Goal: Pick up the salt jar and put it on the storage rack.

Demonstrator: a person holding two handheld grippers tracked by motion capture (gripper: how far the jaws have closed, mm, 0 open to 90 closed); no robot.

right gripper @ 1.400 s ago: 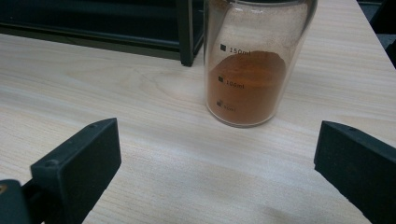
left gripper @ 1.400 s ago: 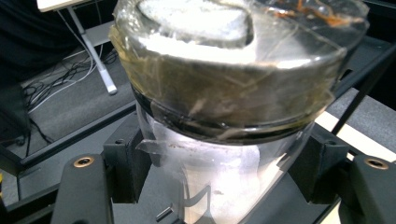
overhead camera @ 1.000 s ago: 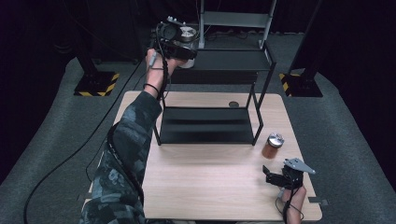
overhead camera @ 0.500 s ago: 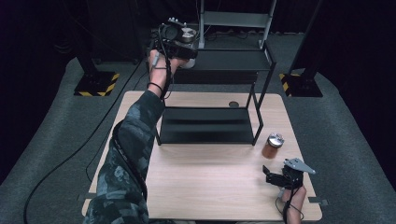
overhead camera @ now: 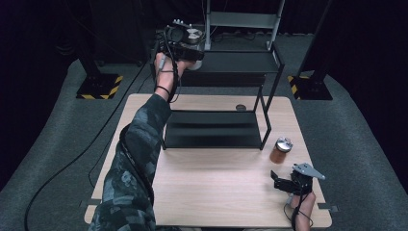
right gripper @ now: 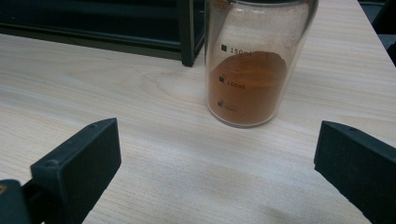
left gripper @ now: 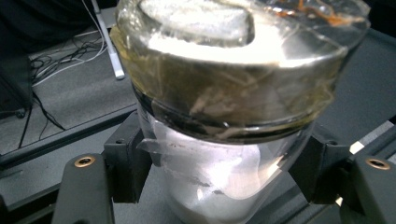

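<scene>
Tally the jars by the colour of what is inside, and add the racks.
Jars of white powder: 1, the white jar gripped by the left tongs
Jars of brown powder: 1, the brown jar
Black racks: 1, the rack
Total: 3

1. Jars counted: two. One held white powder (left gripper: 210, 172); one held brown powder (right gripper: 252, 70).
2. Grippers: two, left gripper (overhead camera: 185, 45) and right gripper (overhead camera: 284, 180).
3. Black two-tier shelf racks on the table: one (overhead camera: 214, 130).
4. Wooden tables: one (overhead camera: 216, 192).
</scene>
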